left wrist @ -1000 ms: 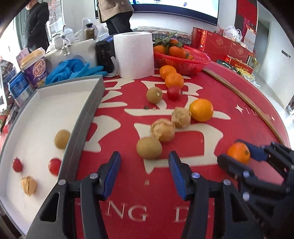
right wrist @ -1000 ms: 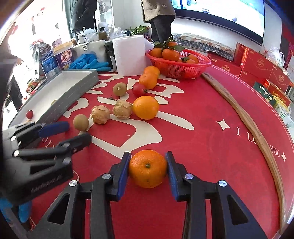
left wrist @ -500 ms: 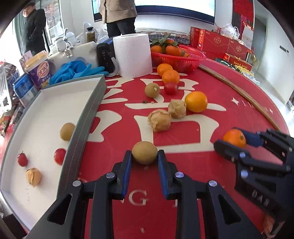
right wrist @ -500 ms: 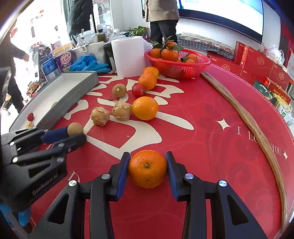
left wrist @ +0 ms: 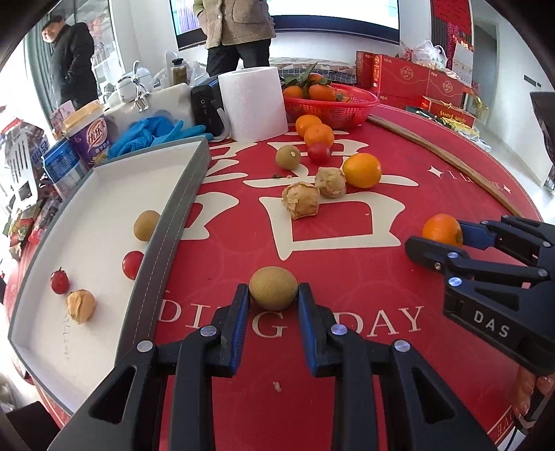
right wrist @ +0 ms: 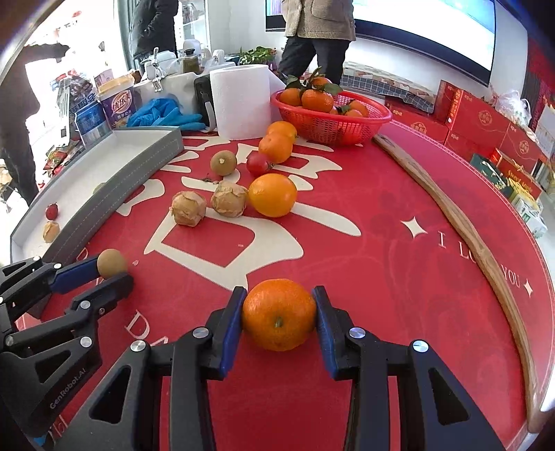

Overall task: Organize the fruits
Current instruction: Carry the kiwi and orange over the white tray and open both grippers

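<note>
Left claw (left wrist: 273, 305) pinches the kiwi (left wrist: 273, 287), white tray (left wrist: 166, 222) just to its left for drop-off; right claw (right wrist: 279, 321) grips the mandarin (right wrist: 278, 314), both just off the red worktop (right wrist: 399, 277).

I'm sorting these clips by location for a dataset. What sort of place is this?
Probably a home living or dining room, dressed for a celebration. A round table carries a red cloth printed with wedding-style lettering, a big screen fills the back wall, and red gift boxes are stacked beside a red basket of tangerines.
</note>
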### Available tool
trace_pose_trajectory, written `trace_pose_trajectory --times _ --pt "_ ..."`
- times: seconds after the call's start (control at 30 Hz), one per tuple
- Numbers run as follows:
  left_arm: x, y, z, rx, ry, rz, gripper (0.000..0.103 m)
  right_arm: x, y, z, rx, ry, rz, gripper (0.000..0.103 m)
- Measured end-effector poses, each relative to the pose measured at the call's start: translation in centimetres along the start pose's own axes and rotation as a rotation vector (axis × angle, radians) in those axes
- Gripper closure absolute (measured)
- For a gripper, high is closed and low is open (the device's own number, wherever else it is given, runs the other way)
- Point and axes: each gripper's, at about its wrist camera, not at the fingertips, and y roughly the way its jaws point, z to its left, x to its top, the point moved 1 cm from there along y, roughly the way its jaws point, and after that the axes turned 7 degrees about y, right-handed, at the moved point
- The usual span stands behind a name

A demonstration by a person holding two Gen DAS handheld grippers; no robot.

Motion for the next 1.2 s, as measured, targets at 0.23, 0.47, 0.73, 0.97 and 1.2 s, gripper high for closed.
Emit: trace_pose_trajectory --times 0.23,0.47,0.73,0.97,1.2 --pt "-0.3 -0.1 0.6 -0.038 -0.029 -0.005 0.073 -0.2 -0.2 0.1 -0.019 0.01 0.024 0.063" --pt "-0.7 -0.2 1.1 -0.058 -0.042 -0.023 0.073 0.0 -0.1 0.5 -0.05 0.013 0.033 0.063" --pt "-1.0 -0.3 1.6 -0.084 -0.055 -0.039 0.073 0.2 0.1 0.8 -0.078 0.02 0.052 0.063" --pt "-1.0 -1.3 3.1 -0.11 -0.086 -0.067 0.073 0.6 0.2 1.2 -0.062 0.04 0.089 0.064" --pt "-0.3 -3.1 5.4 -0.108 -0.117 -0.123 0.073 1.8 0.0 3.1 -0.035 0.029 0.089 0.064"
